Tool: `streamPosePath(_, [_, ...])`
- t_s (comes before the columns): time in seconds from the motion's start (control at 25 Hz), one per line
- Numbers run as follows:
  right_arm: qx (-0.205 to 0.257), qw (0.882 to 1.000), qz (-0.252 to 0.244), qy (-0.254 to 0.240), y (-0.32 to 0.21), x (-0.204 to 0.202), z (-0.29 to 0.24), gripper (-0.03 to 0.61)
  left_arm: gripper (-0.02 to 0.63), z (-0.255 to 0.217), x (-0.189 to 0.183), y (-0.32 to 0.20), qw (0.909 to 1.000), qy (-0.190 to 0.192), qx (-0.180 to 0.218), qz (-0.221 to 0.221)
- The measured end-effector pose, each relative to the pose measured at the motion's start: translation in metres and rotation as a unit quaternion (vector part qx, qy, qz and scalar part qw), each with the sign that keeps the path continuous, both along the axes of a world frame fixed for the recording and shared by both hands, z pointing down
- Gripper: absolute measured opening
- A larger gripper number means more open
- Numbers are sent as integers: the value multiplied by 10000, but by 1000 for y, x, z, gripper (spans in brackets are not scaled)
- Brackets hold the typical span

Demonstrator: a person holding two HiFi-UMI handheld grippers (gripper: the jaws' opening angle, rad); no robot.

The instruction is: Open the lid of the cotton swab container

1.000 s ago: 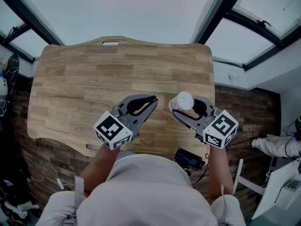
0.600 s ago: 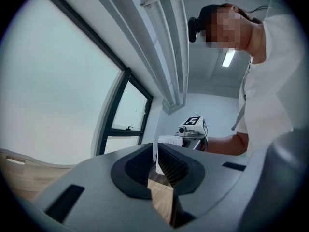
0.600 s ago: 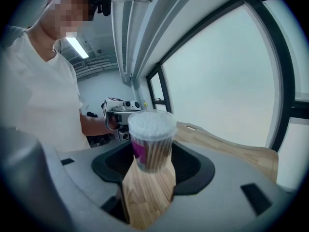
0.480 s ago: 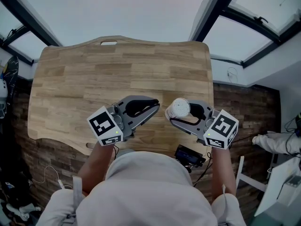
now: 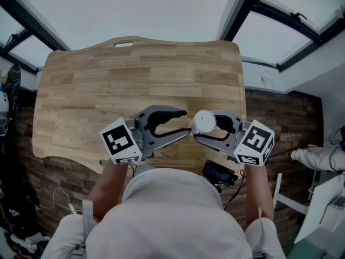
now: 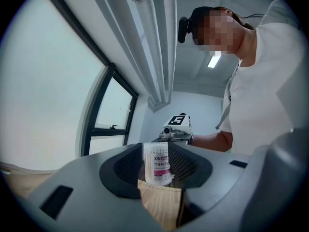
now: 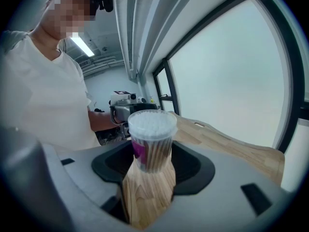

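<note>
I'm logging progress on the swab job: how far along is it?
Done: the right gripper grips the container. In hand: the left gripper, whose jaws have just been opening with nothing between them yet, faces the lid. Left: grasp the lid, which is still on, and pull it off.

Left gripper: the grey jaws with dark ribbed pads stand apart, having just been opening. The cotton swab container stands upright in the gap at the pad tips, pink label facing the camera. Contact with either pad cannot be confirmed. A wooden table shows below it. Directly behind is the right gripper with its marker cube. White shirt at right, dark window frame at left.
</note>
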State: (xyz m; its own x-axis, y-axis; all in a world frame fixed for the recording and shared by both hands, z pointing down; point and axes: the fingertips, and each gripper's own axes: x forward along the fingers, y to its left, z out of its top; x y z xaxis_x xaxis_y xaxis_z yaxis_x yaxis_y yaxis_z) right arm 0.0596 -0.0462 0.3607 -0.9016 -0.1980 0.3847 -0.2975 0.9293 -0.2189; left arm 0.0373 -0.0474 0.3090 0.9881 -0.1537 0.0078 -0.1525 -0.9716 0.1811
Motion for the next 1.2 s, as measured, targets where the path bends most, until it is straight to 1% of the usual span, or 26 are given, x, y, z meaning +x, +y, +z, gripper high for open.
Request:
streamPosePath(0.2, [-16, 9998, -207, 40, 9, -4, 1, 255, 208, -2, 6, 9, 9998, -25, 23, 216])
streamPosePath(0.32, [2, 9993, -359, 125, 17, -8, 3, 255, 244, -3, 11, 15, 9993, -118, 84, 354])
streamPosePath(0.72, [10, 9972, -723, 196, 35, -14, 4, 255, 270, -3, 25, 32, 9963, -332, 251, 751])
streamPosePath(0.88, [58, 9962, -830, 259, 40, -16, 5, 255, 270, -2, 28, 35, 9954, -394, 236, 837])
streamPosePath(1.08, [133, 9944, -987, 344, 44, -19, 9, 254, 268, 4, 32, 40, 9926, -571, 293, 1033])
streamPosePath(1.2, [160, 9940, -1011, 384, 44, -19, 10, 254, 270, 4, 33, 40, 9924, -565, 297, 1051])
